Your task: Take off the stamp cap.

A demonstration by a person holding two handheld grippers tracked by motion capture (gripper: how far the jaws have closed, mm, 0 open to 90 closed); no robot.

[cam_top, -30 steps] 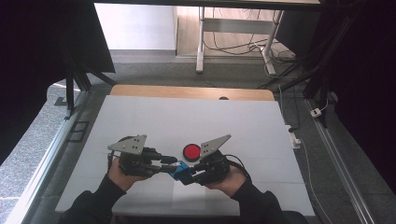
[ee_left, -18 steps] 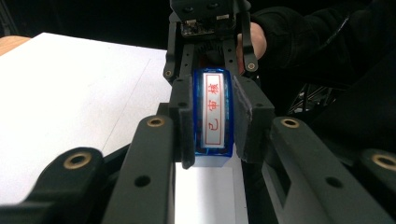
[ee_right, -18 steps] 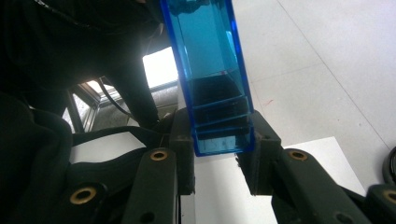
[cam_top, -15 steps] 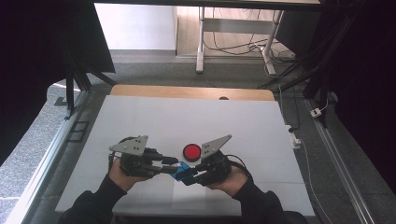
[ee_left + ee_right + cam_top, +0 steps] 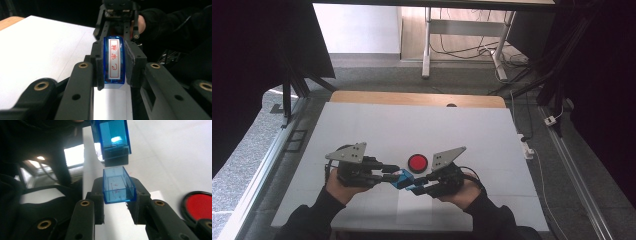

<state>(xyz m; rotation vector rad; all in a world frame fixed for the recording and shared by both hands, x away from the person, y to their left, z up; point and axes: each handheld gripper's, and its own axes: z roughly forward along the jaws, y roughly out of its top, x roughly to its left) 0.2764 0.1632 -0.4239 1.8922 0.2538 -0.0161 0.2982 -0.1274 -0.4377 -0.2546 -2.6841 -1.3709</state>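
I clamp the stamp (image 5: 113, 62) in my left gripper (image 5: 387, 173) | right gripper (image 5: 418, 189) pinches its cap (image 5: 118, 185), pulled just clear | pad (image 5: 417, 162) beside, ready for inking

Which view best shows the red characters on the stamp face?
The left gripper view: the blue stamp sits between the left tool pads, its white face and red characters toward the camera. The right gripper view shows the stamp's body from behind, beyond the cap. The high view shows a small blue shape.
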